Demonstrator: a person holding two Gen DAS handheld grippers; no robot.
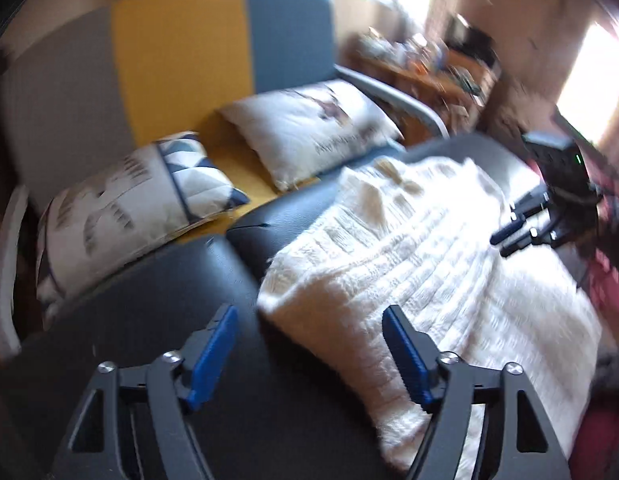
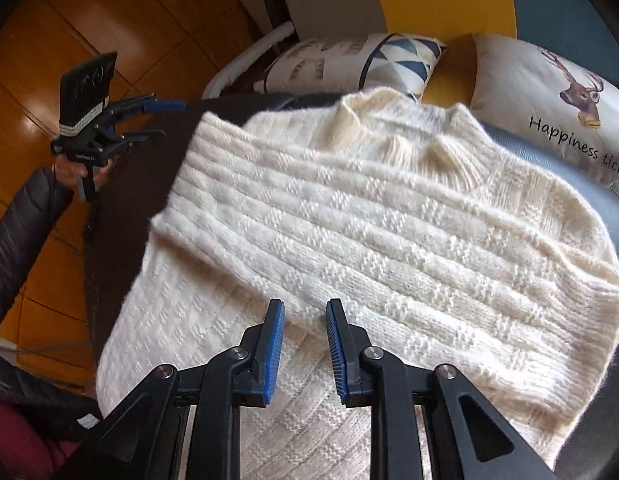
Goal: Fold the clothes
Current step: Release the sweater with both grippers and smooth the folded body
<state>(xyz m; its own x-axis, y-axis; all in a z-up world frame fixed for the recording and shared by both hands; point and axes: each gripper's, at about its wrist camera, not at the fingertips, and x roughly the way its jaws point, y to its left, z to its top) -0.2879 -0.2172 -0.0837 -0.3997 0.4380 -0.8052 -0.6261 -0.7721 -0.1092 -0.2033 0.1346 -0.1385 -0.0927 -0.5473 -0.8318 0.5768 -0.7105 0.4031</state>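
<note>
In the right wrist view the right gripper (image 2: 305, 344) is hovering narrowly parted, empty, over the cream cable-knit sweater (image 2: 369, 232) lying folded on the dark leather stool (image 2: 121, 184). Only here is the deer-print cushion (image 2: 549, 92) reading sharply. The left gripper (image 1: 309, 356) is standing wide apart, empty.

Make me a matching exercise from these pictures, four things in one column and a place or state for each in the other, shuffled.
1. cream knitted sweater
2. white deer-print cushion
3. left gripper
4. right gripper

A. jaws wide apart, empty
B. lies on the sofa seat
C. spread on the black padded surface
D. jaws slightly apart, above the knit

Pairs: 1-C, 2-B, 3-A, 4-D
</note>
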